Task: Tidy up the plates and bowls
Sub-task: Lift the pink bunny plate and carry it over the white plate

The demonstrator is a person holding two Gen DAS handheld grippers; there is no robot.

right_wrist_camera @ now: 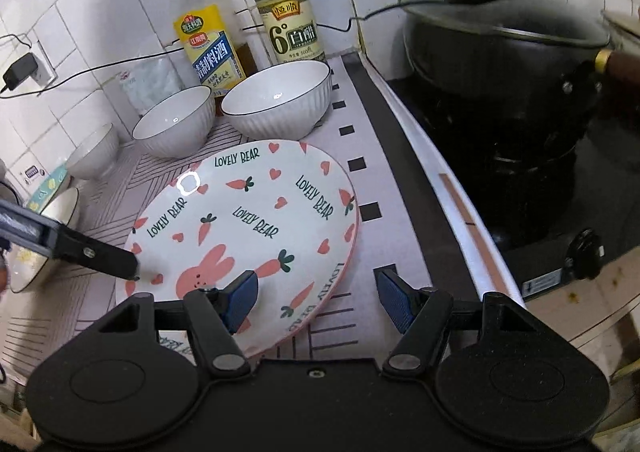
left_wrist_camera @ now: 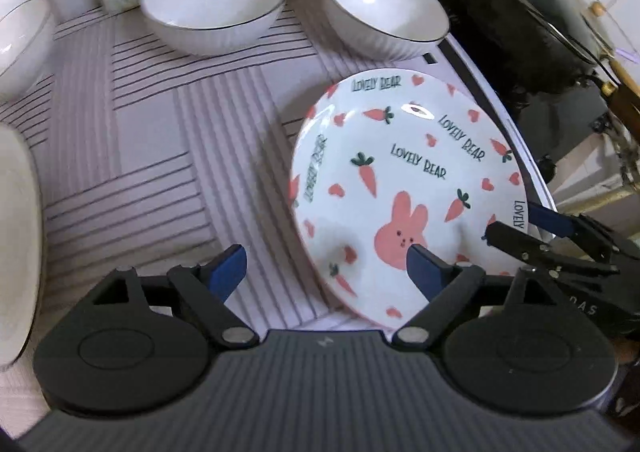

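A white plate with pink rabbits and carrots [left_wrist_camera: 404,188] lies on the striped mat [left_wrist_camera: 160,140]; it also shows in the right wrist view [right_wrist_camera: 248,228]. My left gripper [left_wrist_camera: 326,268] is open, its right finger over the plate's near rim. My right gripper [right_wrist_camera: 320,300] is open, its left finger over the plate's near edge, and it shows at the plate's right rim in the left wrist view [left_wrist_camera: 520,232]. Two white ribbed bowls [left_wrist_camera: 214,0] [left_wrist_camera: 386,12] stand behind the plate.
A black wok [right_wrist_camera: 504,52] sits on the stove to the right. Two bottles [right_wrist_camera: 208,24] [right_wrist_camera: 286,8] stand against the tiled wall. More white bowls [right_wrist_camera: 94,150] stand at the left, and a white plate's edge [left_wrist_camera: 16,236] shows at far left.
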